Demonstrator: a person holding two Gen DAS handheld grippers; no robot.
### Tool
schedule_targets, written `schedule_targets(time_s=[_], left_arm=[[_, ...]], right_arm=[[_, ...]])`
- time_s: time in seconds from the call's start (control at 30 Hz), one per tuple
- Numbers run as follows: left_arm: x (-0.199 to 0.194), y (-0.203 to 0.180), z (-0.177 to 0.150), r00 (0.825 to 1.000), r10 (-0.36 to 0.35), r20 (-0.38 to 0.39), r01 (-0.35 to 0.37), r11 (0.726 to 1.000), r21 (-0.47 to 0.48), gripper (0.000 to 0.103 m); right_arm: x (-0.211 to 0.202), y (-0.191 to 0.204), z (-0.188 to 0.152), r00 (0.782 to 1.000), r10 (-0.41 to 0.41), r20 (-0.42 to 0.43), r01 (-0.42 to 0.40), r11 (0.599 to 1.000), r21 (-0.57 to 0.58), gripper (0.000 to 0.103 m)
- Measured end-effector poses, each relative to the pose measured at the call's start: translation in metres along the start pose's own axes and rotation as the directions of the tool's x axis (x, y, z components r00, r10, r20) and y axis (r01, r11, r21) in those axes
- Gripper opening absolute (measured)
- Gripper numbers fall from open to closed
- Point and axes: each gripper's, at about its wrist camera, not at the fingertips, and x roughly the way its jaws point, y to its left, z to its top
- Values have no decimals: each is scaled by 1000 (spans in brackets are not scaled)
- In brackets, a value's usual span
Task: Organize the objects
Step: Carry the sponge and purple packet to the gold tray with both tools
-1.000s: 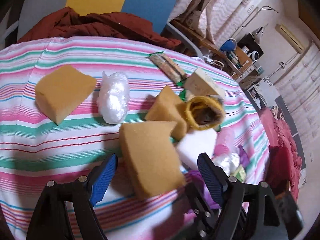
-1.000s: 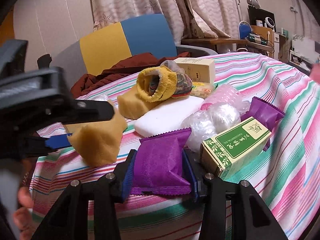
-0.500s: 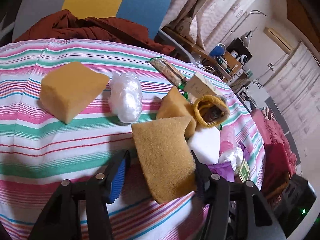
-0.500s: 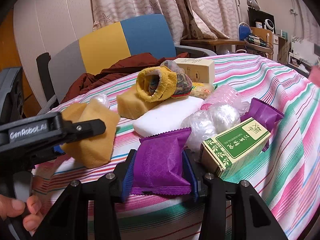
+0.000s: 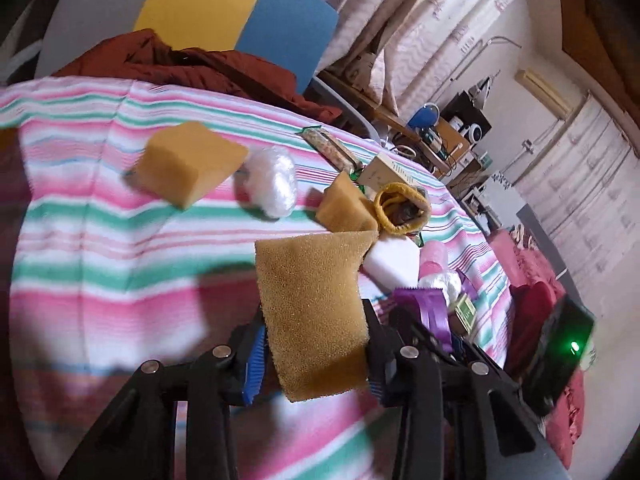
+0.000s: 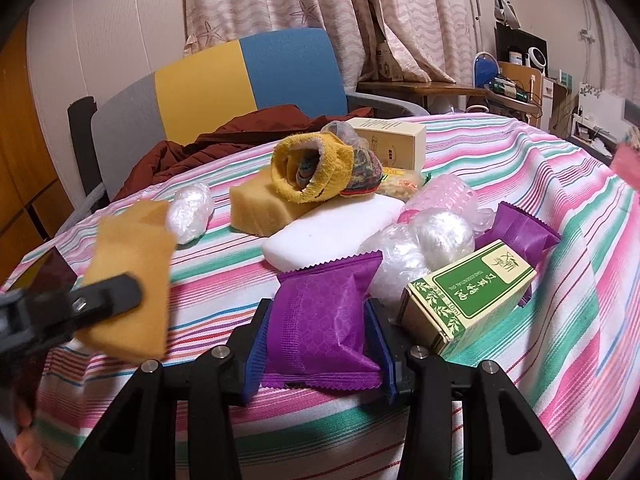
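My left gripper (image 5: 316, 356) is shut on a tan sponge (image 5: 316, 308) and holds it above the striped tablecloth (image 5: 100, 260); the sponge also shows in the right wrist view (image 6: 132, 280). My right gripper (image 6: 320, 348) is shut on a purple snack packet (image 6: 324, 320) at the table's near edge. A second tan sponge (image 5: 188, 162) lies at the far left beside a clear plastic ball (image 5: 274, 182). A third sponge (image 6: 260, 210) lies under a yellow sock (image 6: 312, 172).
A white foam block (image 6: 332, 232), plastic wrap balls (image 6: 428, 240), a green box (image 6: 468, 292), a second purple packet (image 6: 520, 232) and a beige box (image 6: 392, 140) crowd the middle. A chair (image 6: 248, 76) with a red garment (image 5: 192, 68) stands behind the table.
My left gripper has closed on the tan sponge and lifted it, moving back and left off the pile. The right gripper has stayed still with the purple packet.
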Motion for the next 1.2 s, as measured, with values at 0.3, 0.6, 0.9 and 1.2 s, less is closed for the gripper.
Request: schedule_targets(time_s=[0.3,0.6,0.9,1.2], left_arm=[[-33,8,-22,999,-50,20,51,998,-47,41],[-78,8,-31,996,-70,54,71,997,-10,41],[-133,29,-43,993,-35,112,36,999,-6,41],[-195,69,-49,978,81,194,-73,996,-47,41]], right_arm=[[-1,4,-1,1000,-29,4,29,1000,-12,46],[-9,10,-4,999,5,-34,-3,999,51,46],[-21,57,-17,979,190,-80,-183,980,81,46],[-63,123,-16,932,358,-64,-360,933,-17,46]])
